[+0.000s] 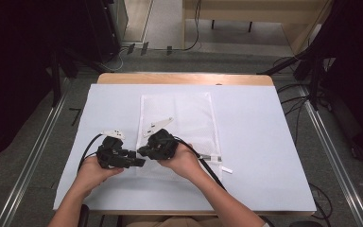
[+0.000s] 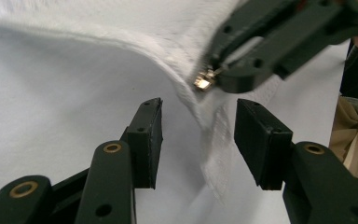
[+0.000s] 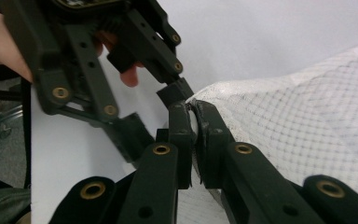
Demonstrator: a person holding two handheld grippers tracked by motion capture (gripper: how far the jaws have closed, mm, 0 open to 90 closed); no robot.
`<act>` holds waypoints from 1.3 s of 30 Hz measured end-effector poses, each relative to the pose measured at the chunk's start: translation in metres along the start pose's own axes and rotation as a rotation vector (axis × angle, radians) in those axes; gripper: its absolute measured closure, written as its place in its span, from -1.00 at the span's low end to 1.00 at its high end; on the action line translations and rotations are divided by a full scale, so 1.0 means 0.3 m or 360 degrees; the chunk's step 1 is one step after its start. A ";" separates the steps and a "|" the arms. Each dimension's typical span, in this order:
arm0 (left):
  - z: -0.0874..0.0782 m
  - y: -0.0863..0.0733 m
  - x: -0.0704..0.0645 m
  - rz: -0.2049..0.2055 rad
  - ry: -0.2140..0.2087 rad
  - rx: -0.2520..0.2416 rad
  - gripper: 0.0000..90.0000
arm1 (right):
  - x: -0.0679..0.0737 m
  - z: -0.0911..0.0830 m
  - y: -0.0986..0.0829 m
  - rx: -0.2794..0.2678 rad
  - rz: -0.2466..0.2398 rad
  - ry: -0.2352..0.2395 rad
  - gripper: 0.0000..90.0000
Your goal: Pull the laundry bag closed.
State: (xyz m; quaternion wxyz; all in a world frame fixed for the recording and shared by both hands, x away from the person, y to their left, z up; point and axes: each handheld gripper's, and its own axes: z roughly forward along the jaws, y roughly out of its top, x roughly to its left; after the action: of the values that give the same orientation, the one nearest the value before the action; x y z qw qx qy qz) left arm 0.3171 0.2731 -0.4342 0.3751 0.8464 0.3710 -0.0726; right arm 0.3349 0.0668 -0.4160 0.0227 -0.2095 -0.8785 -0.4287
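High view: the white mesh bag (image 1: 177, 130) lies flat on the white sheet (image 1: 264, 142) covering the table, and both my tongs meet at its near left corner. My right tongs (image 3: 193, 123) are clenched on the bag's corner by its brass zipper pull (image 2: 205, 80). My left tongs (image 2: 198, 128) are released, jaws apart on either side of the bag's edge.
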 end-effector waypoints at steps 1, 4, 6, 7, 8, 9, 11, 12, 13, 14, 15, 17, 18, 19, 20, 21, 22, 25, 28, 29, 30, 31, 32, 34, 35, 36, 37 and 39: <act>0.002 0.000 0.000 -0.0003 0.0007 -0.0001 0.14 | -0.005 0.001 0.000 0.0002 0.0027 0.0011 0.94; 0.007 0.003 0.003 -0.0004 0.0011 -0.0001 0.14 | -0.001 0.001 0.002 -0.0024 0.0055 0.0074 0.94; 0.009 0.002 0.001 0.0005 0.0025 0.0006 0.22 | 0.006 -0.002 0.004 -0.0036 0.0045 0.0093 0.94; 0.009 0.001 0.000 0.0015 0.0045 0.0009 0.26 | 0.009 -0.004 0.005 -0.0039 0.0052 0.0099 0.94; 0.009 0.000 -0.001 0.0030 0.0063 0.0012 0.36 | 0.007 -0.006 0.005 -0.0031 0.0048 0.0100 0.95; 0.009 -0.002 -0.003 0.0044 0.0074 0.0007 0.42 | 0.005 -0.007 0.005 -0.0024 0.0055 0.0107 0.95; 0.008 -0.003 -0.005 0.0064 0.0064 0.0010 0.57 | 0.001 -0.007 0.004 -0.0014 0.0060 0.0120 0.95; 0.009 -0.003 -0.005 0.0063 0.0055 0.0013 0.64 | 0.000 -0.007 0.004 -0.0011 0.0062 0.0125 0.95; 0.009 -0.003 -0.004 0.0062 0.0047 0.0019 0.71 | 0.000 -0.007 0.004 -0.0009 0.0064 0.0126 0.95; 0.010 -0.004 -0.005 0.0057 0.0048 0.0027 0.78 | 0.000 -0.006 0.003 -0.0003 0.0066 0.0126 0.95; 0.010 -0.004 -0.004 0.0053 0.0052 0.0033 0.83 | -0.002 -0.005 0.002 0.0012 0.0065 0.0132 0.95; 0.009 -0.003 -0.004 0.0049 0.0057 0.0051 0.91 | -0.006 -0.001 -0.001 0.0024 0.0061 0.0129 0.95; 0.009 -0.003 -0.004 0.0044 0.0059 0.0055 0.93 | -0.006 0.001 -0.002 0.0029 0.0063 0.0130 0.95; 0.009 -0.003 -0.004 0.0040 0.0056 0.0055 0.94 | -0.006 0.002 -0.003 0.0039 0.0064 0.0123 0.96; 0.009 -0.002 -0.004 0.0037 0.0059 0.0055 0.95 | -0.007 0.003 -0.003 0.0042 0.0061 0.0118 0.96; 0.008 -0.003 -0.004 0.0028 0.0051 0.0049 0.95 | -0.008 0.004 -0.004 0.0046 0.0063 0.0115 0.96; 0.008 -0.003 -0.004 0.0024 0.0046 0.0045 0.96 | -0.012 0.008 -0.006 0.0051 0.0067 0.0111 0.96; 0.009 -0.003 -0.003 0.0022 0.0052 0.0063 0.96 | -0.021 0.017 -0.012 0.0068 0.0090 0.0111 0.96; 0.009 -0.003 -0.001 0.0008 0.0051 0.0077 0.97 | -0.026 0.023 -0.017 0.0071 0.0086 0.0116 0.96; 0.008 -0.003 0.000 0.0008 0.0055 0.0081 0.98 | -0.027 0.024 -0.018 0.0071 0.0093 0.0119 0.96; 0.008 -0.003 0.000 0.0007 0.0056 0.0083 0.98 | -0.028 0.024 -0.018 0.0072 0.0088 0.0117 0.96; 0.008 -0.003 -0.001 0.0006 0.0054 0.0086 0.98 | -0.029 0.024 -0.019 0.0072 0.0088 0.0121 0.96; 0.007 -0.002 -0.002 0.0010 0.0065 0.0086 0.98 | -0.033 0.023 -0.021 0.0076 0.0095 0.0126 0.97; 0.006 -0.001 -0.003 0.0010 0.0075 0.0085 0.98 | -0.036 0.022 -0.025 0.0073 0.0086 0.0117 0.97; 0.004 0.001 -0.005 0.0019 0.0098 0.0098 0.99 | -0.036 0.020 -0.027 0.0074 0.0081 0.0111 0.97; 0.003 0.002 -0.008 0.0024 0.0092 0.0104 0.99 | -0.037 0.020 -0.029 0.0078 0.0073 0.0109 0.97; 0.006 0.002 -0.009 0.0035 0.0102 0.0100 0.99 | -0.037 0.019 -0.030 0.0079 0.0069 0.0104 0.97; 0.009 0.000 -0.007 0.0054 0.0077 0.0115 0.99 | -0.038 0.018 -0.032 0.0088 0.0072 0.0116 0.97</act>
State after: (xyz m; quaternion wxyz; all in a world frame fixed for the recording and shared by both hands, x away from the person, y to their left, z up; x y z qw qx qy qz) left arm 0.3160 0.2699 -0.4352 0.3364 0.8670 0.3628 -0.0590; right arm 0.3425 0.0618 -0.4290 0.0703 -0.2129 -0.8836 -0.4110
